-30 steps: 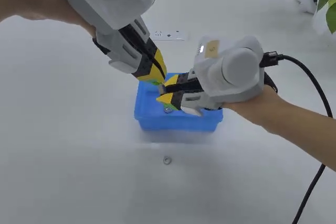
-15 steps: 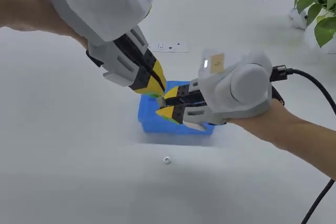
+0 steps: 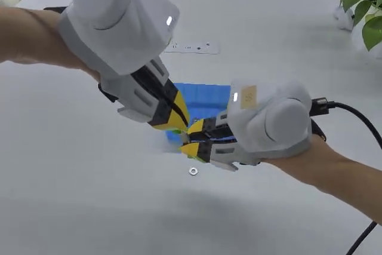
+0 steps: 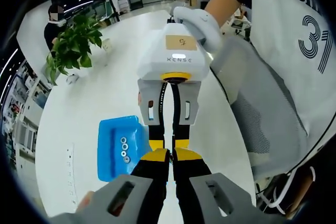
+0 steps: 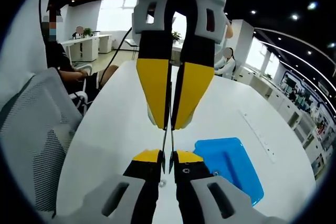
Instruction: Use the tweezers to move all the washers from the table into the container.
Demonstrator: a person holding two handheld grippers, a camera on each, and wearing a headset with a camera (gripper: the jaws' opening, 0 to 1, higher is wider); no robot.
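Left claw (image 3: pixel 179 125): reaches in from the upper left of the head view, jaws drawn narrow and closed on the tweezers (image 5: pixel 169 129).
Right claw (image 3: pixel 186 139): enters from the right of the head view and meets the left one tip to tip. Its jaws are pinched narrow on the same thin blades.
Tweezers: we see them in the right gripper view as a slim metal line running up the centre between both pairs of yellow tips.
Loose washer (image 3: pixel 193 171): lies flat on the tabletop (image 3: pixel 89 195), lower centre of the head view, just below the claw tips.
Container (image 3: pixel 203 92): blue and open, above the claws in the head view, partly hidden by them. The left gripper view shows several washers in the container (image 4: pixel 125 149).
Step, as we judge it: lowering the tweezers onto the loose washer.
Risk, slip: the washer is thin and flat, so the tips may skate over it or flick it away.
Risk, grip: with two claws sharing one tool, uneven pressure could twist the blades or drop the tweezers.
Risk, sight: the claws crowd our view of the tips.
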